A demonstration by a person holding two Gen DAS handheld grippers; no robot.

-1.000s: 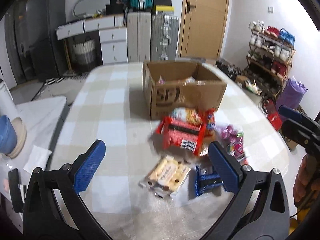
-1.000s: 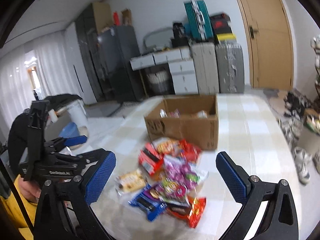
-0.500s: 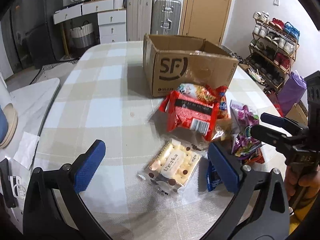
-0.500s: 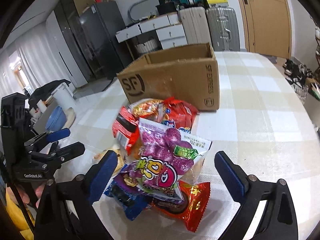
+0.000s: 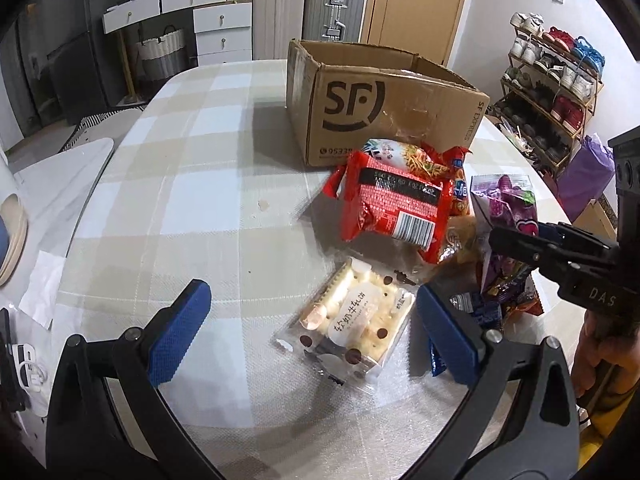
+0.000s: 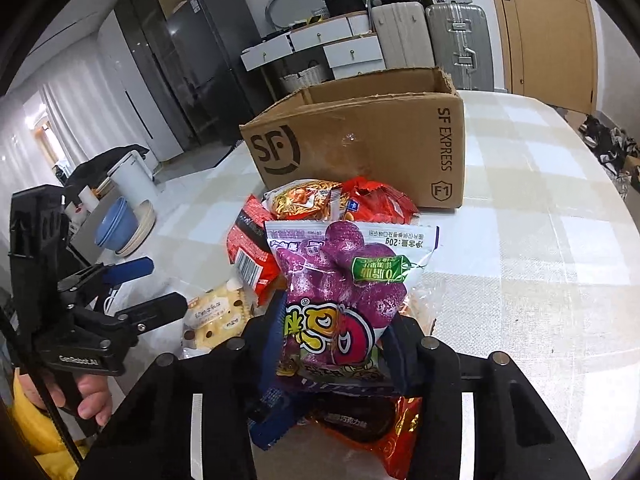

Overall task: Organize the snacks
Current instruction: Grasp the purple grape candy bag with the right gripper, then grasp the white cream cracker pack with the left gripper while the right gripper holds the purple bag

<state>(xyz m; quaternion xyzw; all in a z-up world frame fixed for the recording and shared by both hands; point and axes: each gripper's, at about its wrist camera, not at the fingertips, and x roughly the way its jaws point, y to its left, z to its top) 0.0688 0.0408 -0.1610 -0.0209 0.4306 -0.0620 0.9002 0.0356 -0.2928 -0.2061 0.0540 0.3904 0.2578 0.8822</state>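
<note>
A table covered with a pale checked cloth is shown, on which an open cardboard box printed "SF" stands toward the far edge. Against the near wall of the box a heap of snack packets is gathered. A red packet with a barcode is seen leaning on a noodle-printed packet at the foot of the box. A clear packet of cream biscuits lies flat on the cloth, nearer the front edge and just apart from the heap. The left gripper is held low over the front edge with its blue-padded jaws spread wide; the biscuit packet lies between them, and neither pad is seen touching it. The right gripper is shown with its jaws just drawn together, and they are clamped on the lower part of a purple packet printed with purple sweet potatoes, which lies on top of the heap at its right side. Under the purple packet a blue wrapper and an orange-red wrapper are partly visible. A hand and a yellow sleeve are seen behind the left gripper in the right wrist view. Suitcases and a white drawer unit are visible beyond the table.
</note>
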